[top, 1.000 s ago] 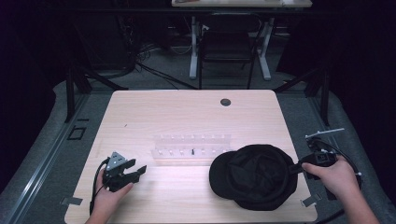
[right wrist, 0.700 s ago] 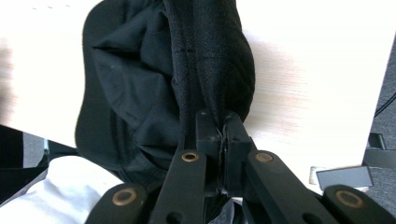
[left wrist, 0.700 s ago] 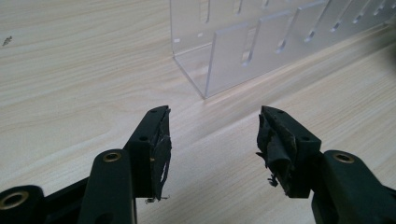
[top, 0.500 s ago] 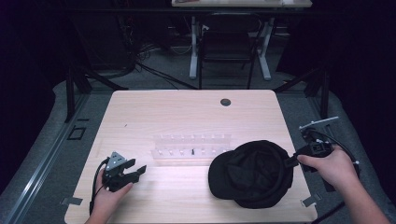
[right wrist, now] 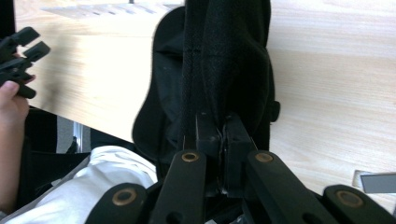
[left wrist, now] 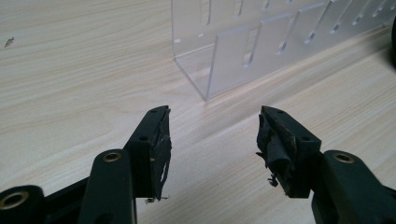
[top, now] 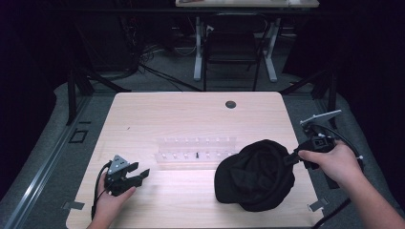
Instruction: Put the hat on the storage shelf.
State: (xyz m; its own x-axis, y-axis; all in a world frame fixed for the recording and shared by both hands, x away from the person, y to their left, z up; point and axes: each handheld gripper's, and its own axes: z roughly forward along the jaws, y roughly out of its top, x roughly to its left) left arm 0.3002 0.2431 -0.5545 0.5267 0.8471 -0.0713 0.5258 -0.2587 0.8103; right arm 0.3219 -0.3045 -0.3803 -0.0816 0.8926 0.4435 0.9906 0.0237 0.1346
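My right claw (top: pixel 289 159) pinched the soft, light cap (top: pixel 255 174) by its rim near the bench's right edge; my left claw (top: pixel 136 177) stayed off, gaping

A lab or recording studio is suggested. A pale wooden table (top: pixel 191 114) is surrounded by dark surroundings and grey carpet, with cables (top: pixel 143 67) strewn across the floor beyond its far edge. Black stand legs (top: pixel 79 83) are seen at its far left corner, and a white-legged desk (top: pixel 234 43) behind.
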